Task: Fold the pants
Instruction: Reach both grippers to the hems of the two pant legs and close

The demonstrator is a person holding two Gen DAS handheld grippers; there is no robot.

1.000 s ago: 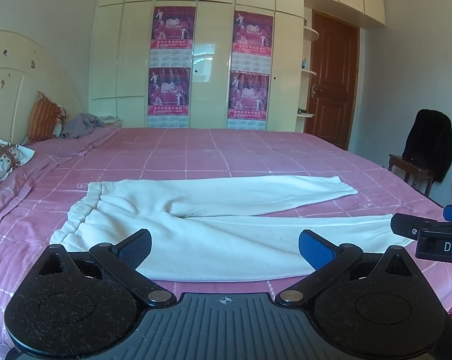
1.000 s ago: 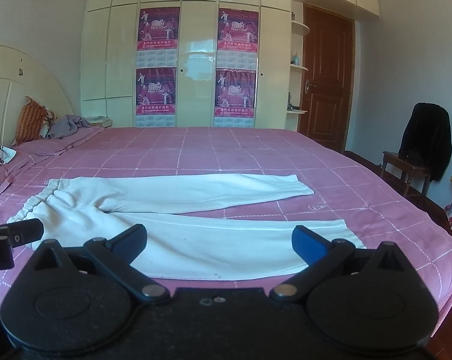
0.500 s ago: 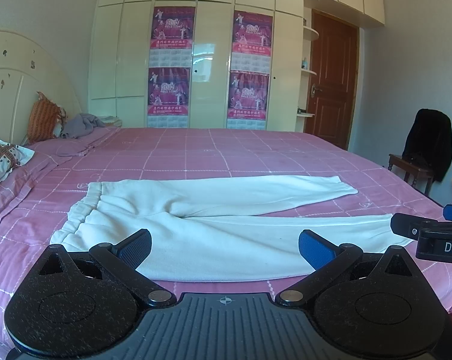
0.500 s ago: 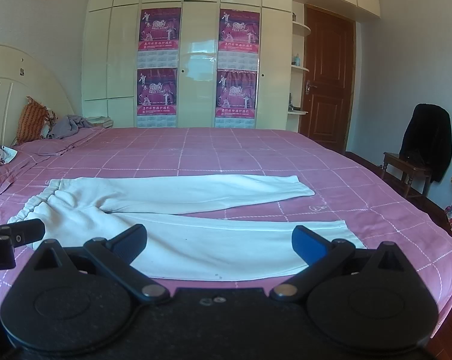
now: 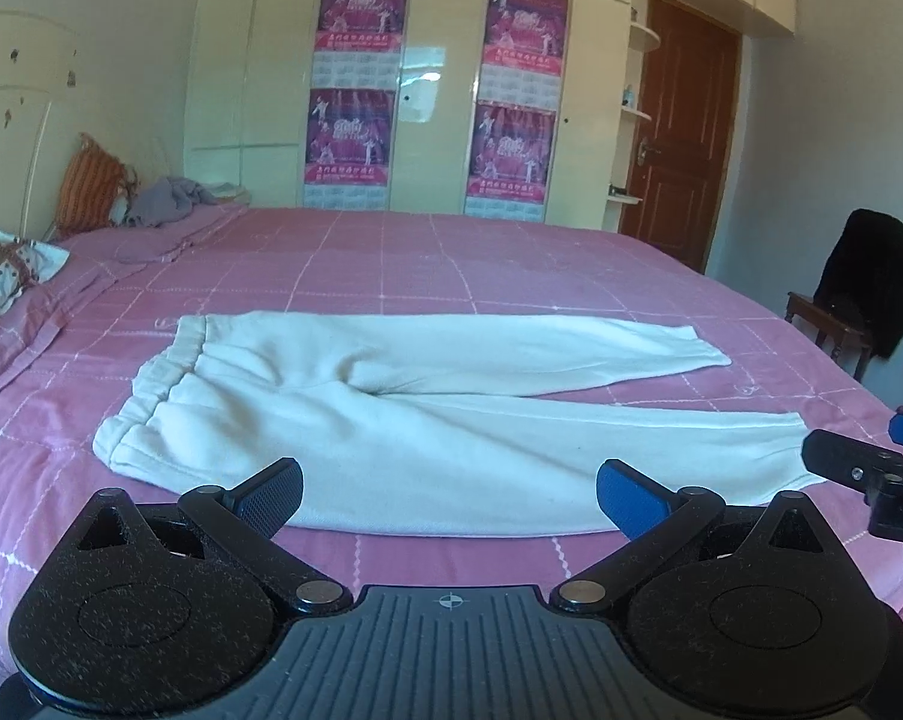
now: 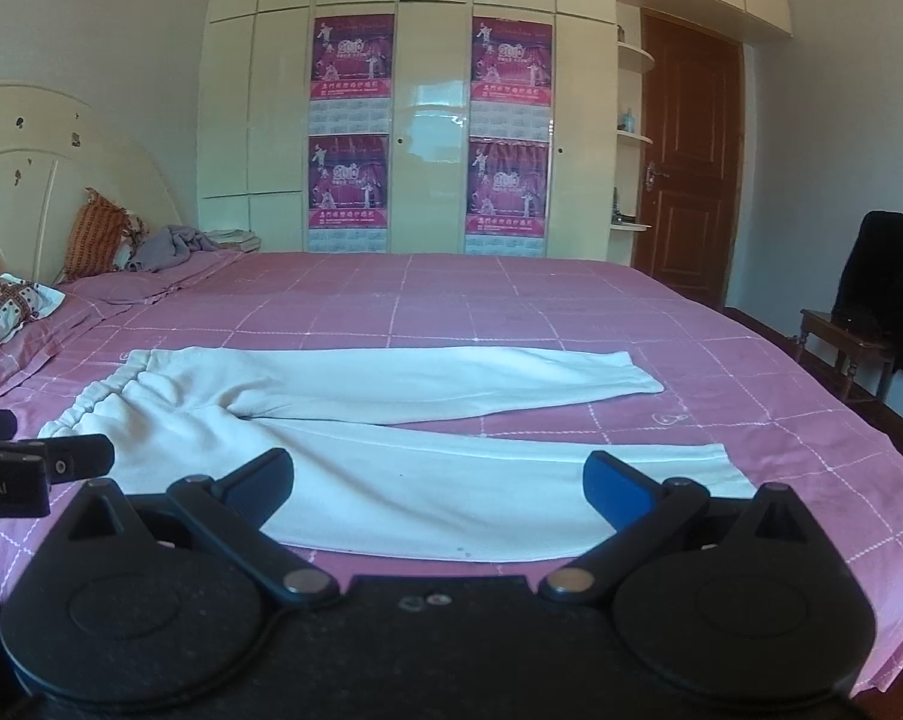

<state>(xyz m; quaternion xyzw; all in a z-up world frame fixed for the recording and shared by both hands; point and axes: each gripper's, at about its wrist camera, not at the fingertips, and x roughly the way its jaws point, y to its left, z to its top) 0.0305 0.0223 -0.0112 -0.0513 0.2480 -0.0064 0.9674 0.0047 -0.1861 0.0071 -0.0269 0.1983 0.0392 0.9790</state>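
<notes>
White pants (image 5: 439,408) lie flat and unfolded on the pink bed (image 5: 511,264), waistband left, legs slightly apart. Bare bedspread surrounds them. Left gripper (image 5: 449,495) and right gripper (image 6: 438,483) fingers spread, empty.

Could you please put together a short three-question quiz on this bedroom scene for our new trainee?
1. True or false: the white pants lie spread flat on the pink bedspread, both legs apart.
2. Which end of the pants points toward the headboard? A) waistband B) cuffs
3. Fill in: the left tongs and the right tongs are both ____ and hold nothing.

Key: 1 true; 2 A; 3 open.
</notes>
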